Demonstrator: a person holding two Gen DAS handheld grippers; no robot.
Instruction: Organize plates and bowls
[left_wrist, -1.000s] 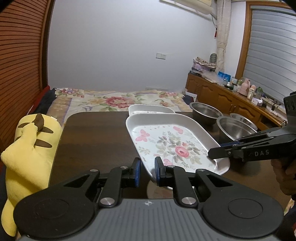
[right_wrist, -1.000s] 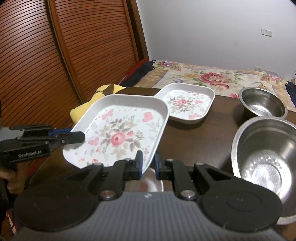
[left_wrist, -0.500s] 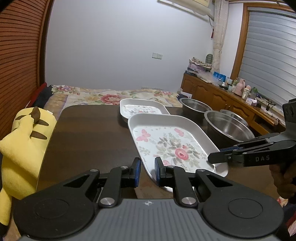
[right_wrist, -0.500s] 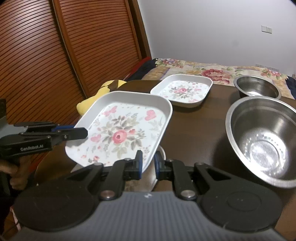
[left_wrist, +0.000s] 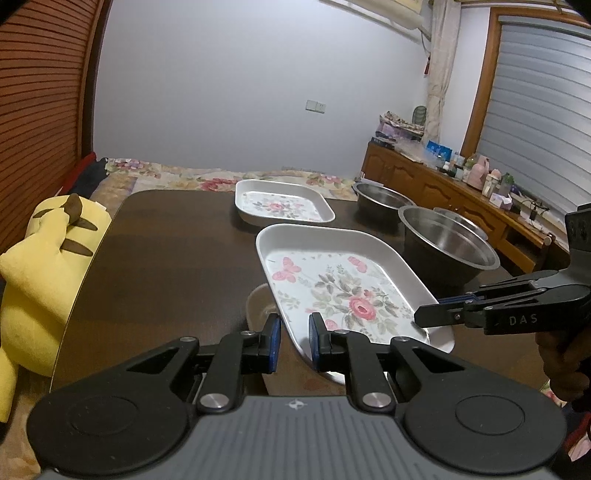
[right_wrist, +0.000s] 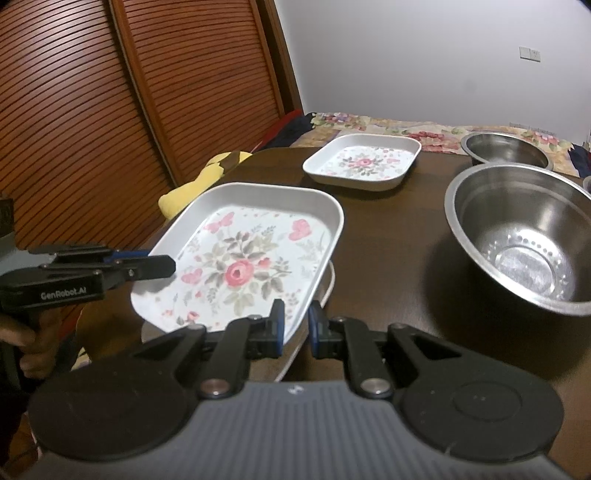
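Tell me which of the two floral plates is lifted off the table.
The nearer, larger floral plate, held tilted by the left gripper and right gripper at its near edge. The smaller plate rests flat farther back.

A big white plate (left_wrist: 343, 280) with pink roses and butterflies was held up off the dark table, tipped a little. A smaller plate (left_wrist: 282, 203) like it sat flat farther back on the table. A big shiny metal bowl (right_wrist: 524, 236) stood upright beside the big plate, with another metal bowl (right_wrist: 506, 147) behind it.
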